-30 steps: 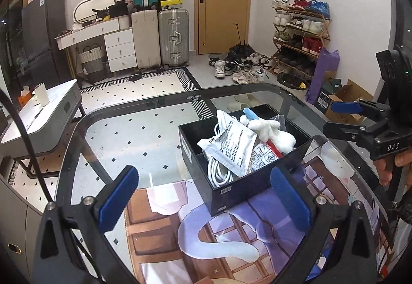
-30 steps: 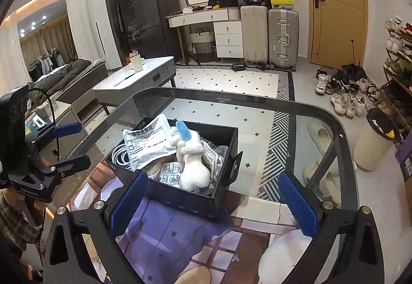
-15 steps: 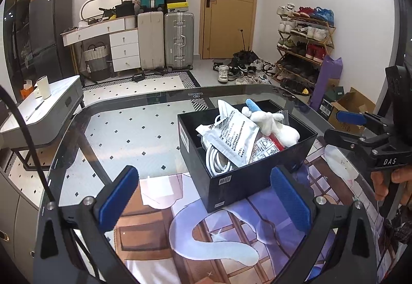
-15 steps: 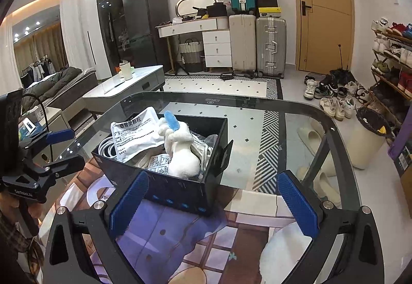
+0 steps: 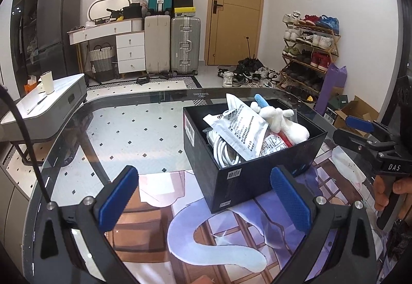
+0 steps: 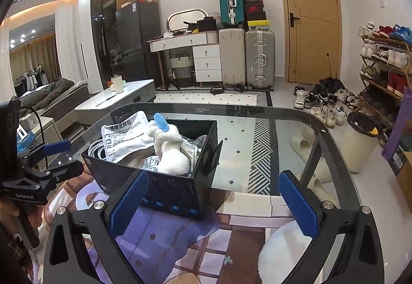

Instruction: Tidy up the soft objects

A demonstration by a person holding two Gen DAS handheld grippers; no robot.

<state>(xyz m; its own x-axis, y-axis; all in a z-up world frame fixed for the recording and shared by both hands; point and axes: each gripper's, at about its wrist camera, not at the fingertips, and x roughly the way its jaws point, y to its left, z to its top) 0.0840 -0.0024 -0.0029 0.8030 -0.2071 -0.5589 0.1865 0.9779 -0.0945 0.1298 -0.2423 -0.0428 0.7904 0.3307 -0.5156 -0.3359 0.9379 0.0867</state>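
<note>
Plush toy (image 6: 171,152), white, likely light and squashy, lies in the black box (image 6: 164,191) just ahead of both wide-open, empty grippers, left gripper (image 5: 206,200) and right gripper (image 6: 213,203); best pinched across its plump body.

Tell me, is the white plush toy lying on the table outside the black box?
No, the white plush toy lies inside the black box, on top of other items.

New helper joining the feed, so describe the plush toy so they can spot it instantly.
Find the glass table and the open black box standing on it. The plush toy lies on top of the contents, beside a white printed pouch. It is the only fuzzy white thing there, with a blue tip.
</note>
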